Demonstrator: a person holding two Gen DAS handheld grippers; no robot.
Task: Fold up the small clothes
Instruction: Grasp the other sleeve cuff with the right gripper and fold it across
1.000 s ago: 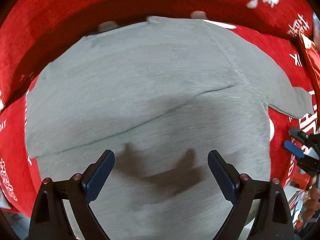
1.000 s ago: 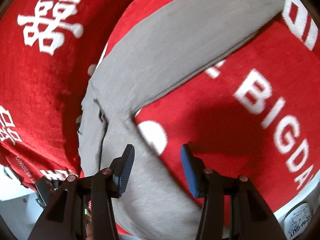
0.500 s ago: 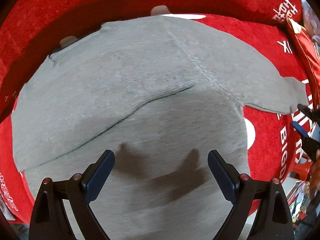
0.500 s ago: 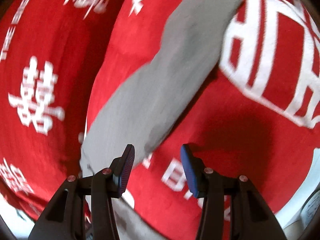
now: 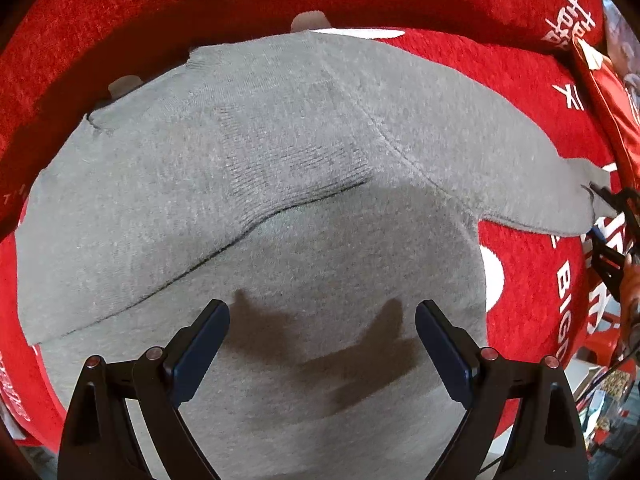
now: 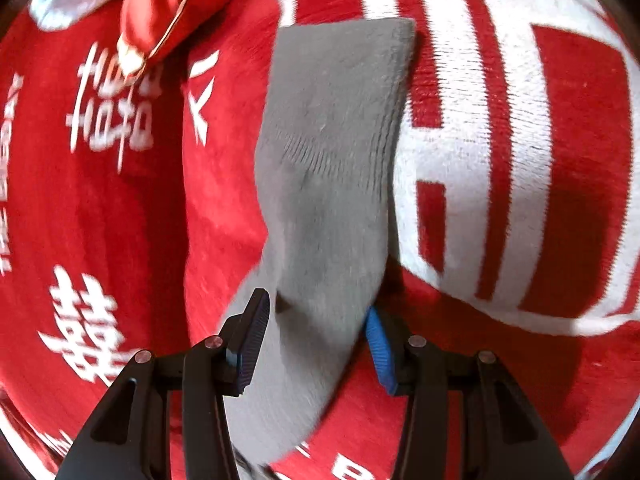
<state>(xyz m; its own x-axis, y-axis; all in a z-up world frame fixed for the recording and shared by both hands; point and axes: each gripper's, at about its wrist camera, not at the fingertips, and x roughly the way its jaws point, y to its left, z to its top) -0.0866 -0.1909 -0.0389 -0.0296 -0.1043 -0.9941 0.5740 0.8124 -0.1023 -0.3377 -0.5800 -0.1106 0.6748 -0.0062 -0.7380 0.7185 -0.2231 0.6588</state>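
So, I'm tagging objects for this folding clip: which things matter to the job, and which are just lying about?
Part of the job:
grey sweater
its sleeve
left gripper
right gripper

Just lying about:
red blanket
shiny red packet

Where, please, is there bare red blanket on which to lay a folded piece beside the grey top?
Bare red blanket lies right of the grey knitted sleeve, by the big white lettering. Left of the sleeve is tighter, under the red satin cushion. The grey knitted top's body fills the middle.
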